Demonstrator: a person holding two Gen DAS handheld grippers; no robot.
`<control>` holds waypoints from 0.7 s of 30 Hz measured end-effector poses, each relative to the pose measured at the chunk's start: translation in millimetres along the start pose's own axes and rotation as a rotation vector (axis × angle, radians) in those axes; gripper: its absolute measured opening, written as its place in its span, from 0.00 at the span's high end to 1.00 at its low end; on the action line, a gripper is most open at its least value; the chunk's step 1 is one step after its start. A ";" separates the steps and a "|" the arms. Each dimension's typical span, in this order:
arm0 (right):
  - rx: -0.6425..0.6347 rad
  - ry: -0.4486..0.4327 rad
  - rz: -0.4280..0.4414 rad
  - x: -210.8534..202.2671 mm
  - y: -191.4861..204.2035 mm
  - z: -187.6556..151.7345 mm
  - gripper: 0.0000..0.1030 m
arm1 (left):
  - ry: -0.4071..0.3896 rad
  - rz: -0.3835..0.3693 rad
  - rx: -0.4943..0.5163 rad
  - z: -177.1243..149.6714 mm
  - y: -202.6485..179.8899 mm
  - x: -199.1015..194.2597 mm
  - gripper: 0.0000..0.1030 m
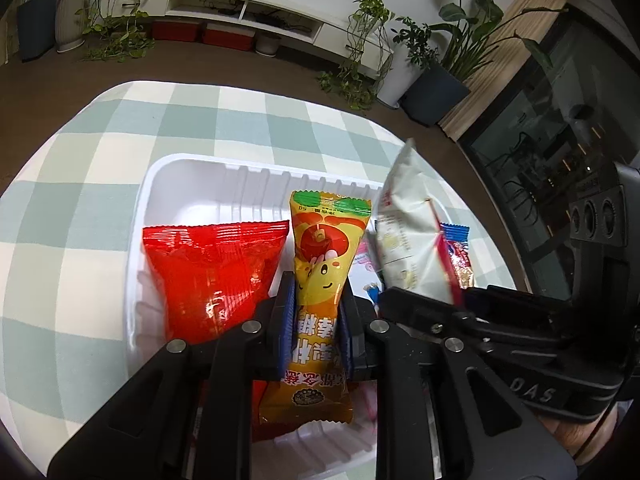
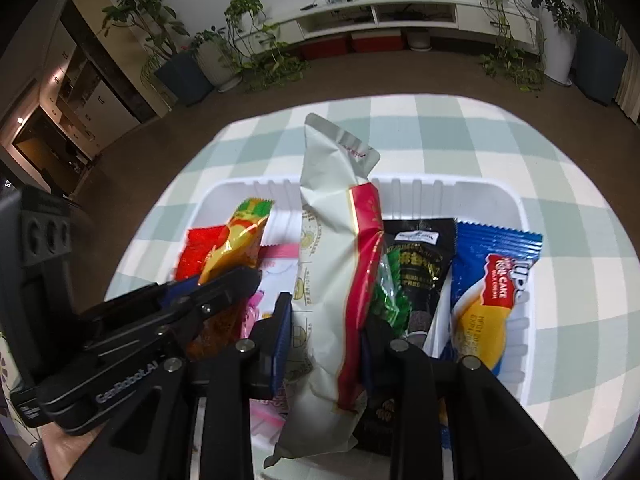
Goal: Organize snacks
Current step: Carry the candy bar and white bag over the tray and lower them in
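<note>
A white plastic tray (image 1: 192, 184) sits on a checked tablecloth and holds snack packets. My left gripper (image 1: 318, 300) is shut on a yellow-orange snack packet (image 1: 322, 252) and holds it over the tray, beside a red packet (image 1: 212, 272) lying in it. My right gripper (image 2: 326, 320) is shut on a long white packet with a red stripe (image 2: 332, 248), held over the tray (image 2: 516, 216). That white packet also shows in the left wrist view (image 1: 404, 224). In the right wrist view the left gripper (image 2: 224, 284) holds the yellow packet (image 2: 236, 240).
In the tray lie a blue cake packet (image 2: 492, 280), a black packet (image 2: 424, 264), a green wrapper (image 2: 390, 292) and a pink-and-white packet (image 2: 276, 268). The checked tablecloth (image 1: 80, 200) surrounds the tray. Potted plants and a low white cabinet stand beyond the table.
</note>
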State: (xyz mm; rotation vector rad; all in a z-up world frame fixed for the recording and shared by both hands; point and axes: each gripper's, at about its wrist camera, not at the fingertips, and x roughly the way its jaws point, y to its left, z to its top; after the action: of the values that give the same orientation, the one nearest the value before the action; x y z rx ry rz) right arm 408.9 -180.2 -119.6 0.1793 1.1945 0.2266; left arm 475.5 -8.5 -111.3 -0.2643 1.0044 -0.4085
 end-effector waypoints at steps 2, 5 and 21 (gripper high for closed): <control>0.003 0.008 -0.001 5.1 -1.2 -0.1 0.71 | 0.004 0.006 0.002 0.4 0.2 6.3 0.82; 0.007 0.014 -0.006 9.0 -4.1 0.6 0.71 | 0.004 0.015 0.008 0.6 -1.0 10.6 0.81; 0.018 -0.013 -0.003 5.7 -11.5 -2.7 0.65 | 0.006 0.012 0.008 0.2 -2.5 7.2 0.76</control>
State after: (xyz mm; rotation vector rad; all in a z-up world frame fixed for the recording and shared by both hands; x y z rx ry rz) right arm 409.3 -189.6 -128.6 0.1944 1.1844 0.2120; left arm 478.5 -13.9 -115.7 -0.2502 1.0094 -0.4021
